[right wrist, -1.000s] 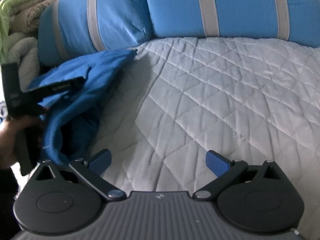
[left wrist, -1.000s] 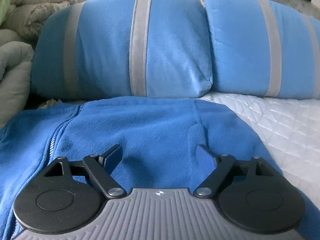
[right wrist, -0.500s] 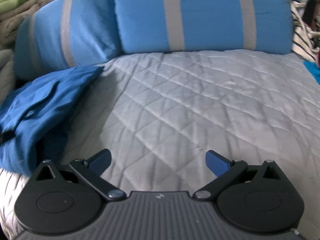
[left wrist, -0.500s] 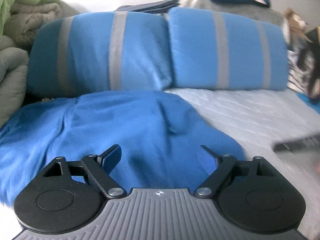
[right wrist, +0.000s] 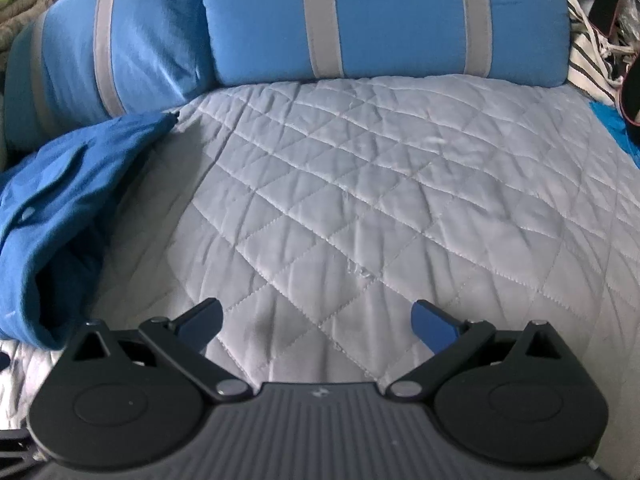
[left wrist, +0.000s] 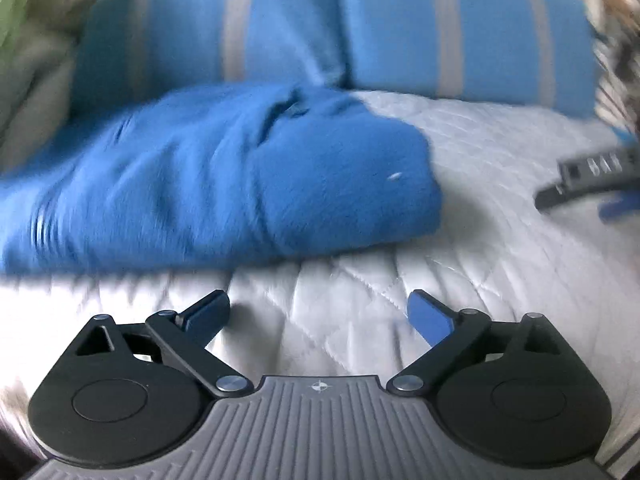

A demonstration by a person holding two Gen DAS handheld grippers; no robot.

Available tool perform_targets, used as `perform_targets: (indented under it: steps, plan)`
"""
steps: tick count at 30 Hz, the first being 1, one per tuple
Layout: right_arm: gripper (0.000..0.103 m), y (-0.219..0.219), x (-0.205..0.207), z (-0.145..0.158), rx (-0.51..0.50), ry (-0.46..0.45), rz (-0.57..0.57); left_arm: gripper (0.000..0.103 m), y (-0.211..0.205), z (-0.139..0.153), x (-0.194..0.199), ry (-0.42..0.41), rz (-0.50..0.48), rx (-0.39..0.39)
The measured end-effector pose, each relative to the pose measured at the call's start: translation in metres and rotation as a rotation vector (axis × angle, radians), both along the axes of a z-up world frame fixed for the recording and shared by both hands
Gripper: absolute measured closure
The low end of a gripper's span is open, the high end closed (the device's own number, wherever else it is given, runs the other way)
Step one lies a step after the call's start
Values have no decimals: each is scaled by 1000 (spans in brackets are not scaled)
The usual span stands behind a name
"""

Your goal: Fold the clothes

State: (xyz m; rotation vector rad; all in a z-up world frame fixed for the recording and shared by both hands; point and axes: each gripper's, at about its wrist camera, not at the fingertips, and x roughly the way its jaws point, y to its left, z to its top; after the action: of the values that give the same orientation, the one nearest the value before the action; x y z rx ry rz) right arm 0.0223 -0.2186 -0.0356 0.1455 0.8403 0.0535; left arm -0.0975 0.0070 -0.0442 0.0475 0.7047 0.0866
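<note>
L gripper [left wrist: 318,312] over bare quilt [left wrist: 500,240], jaws opening wide, nothing betw them; just near of fleece [left wrist: 224,184], not touching. R gripper [right wrist: 316,322] also spread wide, empty, over quilt centre, well apart from fleece, which sits at far-left edge of that view. Fleece: blue, bunched in a thick roll on left half of bed, far edge up against L pillow [left wrist: 208,28], near-right corner rounded and doubled under. Looks part-folded at best, judging by lumps and ridge running down mid; edges not squared. Risks from here: 1) grabbing roll by top layer only – would peel one ply, undo what fold exists, drag rest into a heap. 2) pinching quilt along w/ fleece, since near hem lies flat on quilted cover and jaws point down at it; would lift cover, shift garment. 3) only L near garment, R far off to right – one-sided pull likely to skew fold, swing loose end into pillows. 4) fleece thick and springy, so prob. reopens if released w/o pressing flat. 5) L view blurred, so exact hem line hard to tell; misjudged reach could shove roll toward far pillow rather than catch it. Sleeve/zip position: can't tell.
</note>
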Motion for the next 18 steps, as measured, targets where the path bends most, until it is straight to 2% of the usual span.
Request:
perform_targets:
  steps: [2, 9, 18]
  plan:
    - [1, 1, 0, 0, -9, -1, 3, 0, 1, 1, 10, 9, -4, -4]
    - [0, 7, 3, -7, -108, 12, 20, 0, 6, -5, 20, -2, -52, -12]
    - [1, 12, 2, -12, -131, -27, 6, 0, 7, -5, 20, 8, -53, -27]
